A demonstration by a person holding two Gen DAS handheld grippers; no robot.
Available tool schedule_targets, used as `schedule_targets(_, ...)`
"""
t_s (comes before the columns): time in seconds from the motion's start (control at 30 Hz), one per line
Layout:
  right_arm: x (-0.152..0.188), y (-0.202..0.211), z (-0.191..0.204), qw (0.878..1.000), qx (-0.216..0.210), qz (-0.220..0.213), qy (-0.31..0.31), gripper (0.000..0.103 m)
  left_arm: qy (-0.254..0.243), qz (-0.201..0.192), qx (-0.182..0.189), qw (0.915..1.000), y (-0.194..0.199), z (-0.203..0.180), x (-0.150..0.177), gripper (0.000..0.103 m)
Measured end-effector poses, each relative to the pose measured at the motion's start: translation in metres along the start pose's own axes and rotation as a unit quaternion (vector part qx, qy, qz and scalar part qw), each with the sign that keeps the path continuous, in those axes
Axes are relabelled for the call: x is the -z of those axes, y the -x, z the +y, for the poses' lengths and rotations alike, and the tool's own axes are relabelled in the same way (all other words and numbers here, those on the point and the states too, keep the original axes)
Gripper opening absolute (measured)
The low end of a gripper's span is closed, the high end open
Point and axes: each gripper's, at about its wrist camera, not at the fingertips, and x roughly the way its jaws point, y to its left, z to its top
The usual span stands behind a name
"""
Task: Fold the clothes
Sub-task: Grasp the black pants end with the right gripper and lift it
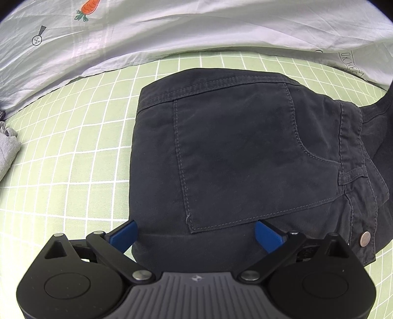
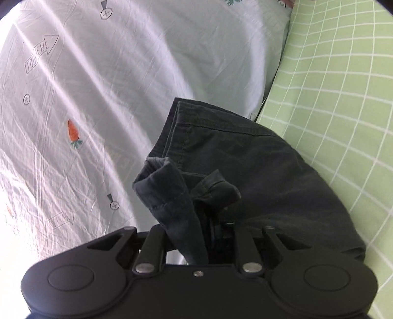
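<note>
Closest to me in the left wrist view, my left gripper (image 1: 196, 233) points steeply down with its jaws spread wide, the blue fingers (image 1: 124, 235) standing apart on either side of the near edge of the dark trousers (image 1: 235, 157); I cannot tell whether the tips touch the cloth, and nothing is pinched between them. The trousers lie folded on the bed, on the green checked sheet (image 1: 73, 166), back pocket (image 1: 245, 157) facing up and a metal button (image 1: 365, 237) at the lower right of the garment. In the right wrist view, my right gripper (image 2: 196, 235) has its jaws drawn close together and clamped on a bunched hem of the same trousers (image 2: 258, 171), which rises out of the jaws and is held up off the sheet. The rest of that part of the garment drapes away from the gripper toward the green sheet (image 2: 343, 122). Off to the left of the bed a small grey bundle of cloth (image 1: 7, 149) lies on the sheet. Farthest away, along the far edge of the bed, a pale quilt (image 1: 172, 32) printed with carrots (image 1: 89, 8) and arrow signs lies rumpled, overlapping the green sheet; in the right wrist view it (image 2: 110, 86) fills the left side behind the lifted cloth.
</note>
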Motion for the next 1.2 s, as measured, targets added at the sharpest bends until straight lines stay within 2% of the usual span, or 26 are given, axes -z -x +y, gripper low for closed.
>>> schedule_targets(0.23, 0.05, -0.025, 0.026, 0.998, -0.016, 0.06, 0.015, 0.017, -0.003, -0.006, 0.0, 1.0, 0.0, 0.01, 0.004, 0.1)
schedule_targets(0.57, 0.102, -0.054, 0.038, 0.991, -0.025, 0.131, -0.002, 0.017, 0.001, -0.01, 0.0, 1.0, -0.003, 0.023, 0.005, 0.1)
schedule_targets(0.73, 0.118, -0.066, 0.045, 0.987, -0.041, 0.153, -0.011, 0.017, 0.006, -0.012, -0.01, 0.9999, -0.005, 0.029, 0.006, 0.1)
schedule_targets(0.93, 0.144, -0.083, 0.058, 0.976, -0.067, 0.207, 0.002, 0.017, 0.018, -0.011, -0.009, 0.9997, -0.009, 0.037, 0.003, 0.1)
schedule_targets(1.2, 0.164, -0.101, 0.053, 0.97, -0.058, 0.236, -0.008, 0.017, 0.026, -0.014, -0.007, 0.9995, -0.009, 0.039, 0.01, 0.1)
